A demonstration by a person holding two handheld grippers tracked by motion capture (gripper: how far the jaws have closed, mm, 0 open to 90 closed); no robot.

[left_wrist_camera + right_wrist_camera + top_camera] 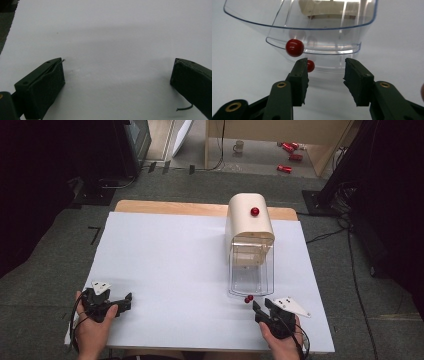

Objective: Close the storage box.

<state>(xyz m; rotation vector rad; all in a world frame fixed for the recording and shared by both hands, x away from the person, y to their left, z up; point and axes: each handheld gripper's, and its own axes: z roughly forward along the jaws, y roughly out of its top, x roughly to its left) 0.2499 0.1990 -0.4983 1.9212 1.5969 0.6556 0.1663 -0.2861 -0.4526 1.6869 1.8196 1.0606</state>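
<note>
Hiding half one red ball (310, 65): right tongs' (326, 75) parted jaw.

Left tool (125, 301) lies low with jaws wide apart; right tool (257, 309) has jaws parted, empty.

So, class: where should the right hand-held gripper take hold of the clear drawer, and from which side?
Probably by the upper red knob on the clear drawer front, approached from the person's side by the right hand-held gripper: the knob protrudes, while the curved front looks too wide for the open jaws.
</note>
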